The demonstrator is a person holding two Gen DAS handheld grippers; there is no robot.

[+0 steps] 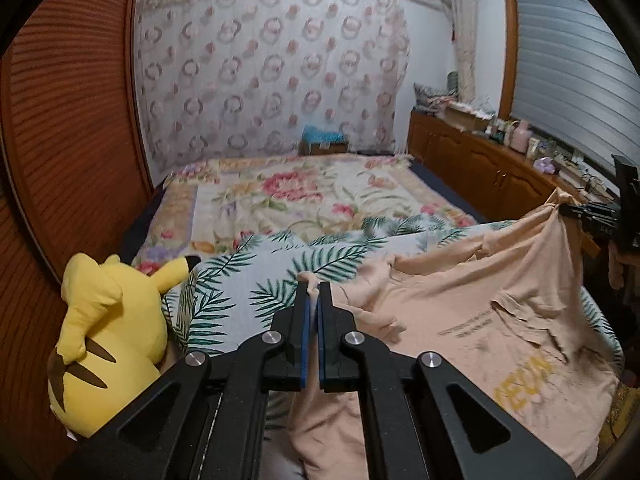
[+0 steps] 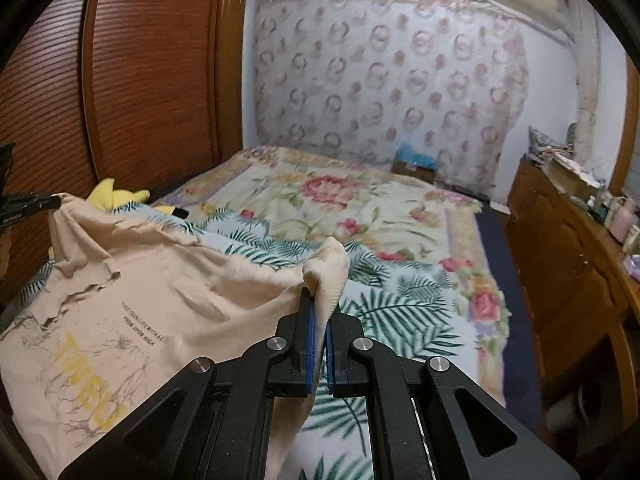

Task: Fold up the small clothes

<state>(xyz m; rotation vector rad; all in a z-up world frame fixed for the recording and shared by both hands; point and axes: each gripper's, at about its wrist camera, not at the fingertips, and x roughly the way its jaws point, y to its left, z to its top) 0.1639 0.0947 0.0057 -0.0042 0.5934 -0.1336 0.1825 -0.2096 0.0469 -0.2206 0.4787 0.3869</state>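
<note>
Left tool (image 1: pixel 314 292) – clamped on shirt (image 1: pixel 460 312) | right tool (image 2: pixel 319 300) – same

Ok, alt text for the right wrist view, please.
The right gripper is shut on a corner of a peach T-shirt with yellow lettering, lifted above a palm-leaf blanket on a bed. A yellow Pikachu plush lies beyond it, beside a wooden wardrobe.

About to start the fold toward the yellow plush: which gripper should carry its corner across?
Probably right. The right gripper holds the shirt edge farthest from the plush; the left gripper pins the near edge.
</note>
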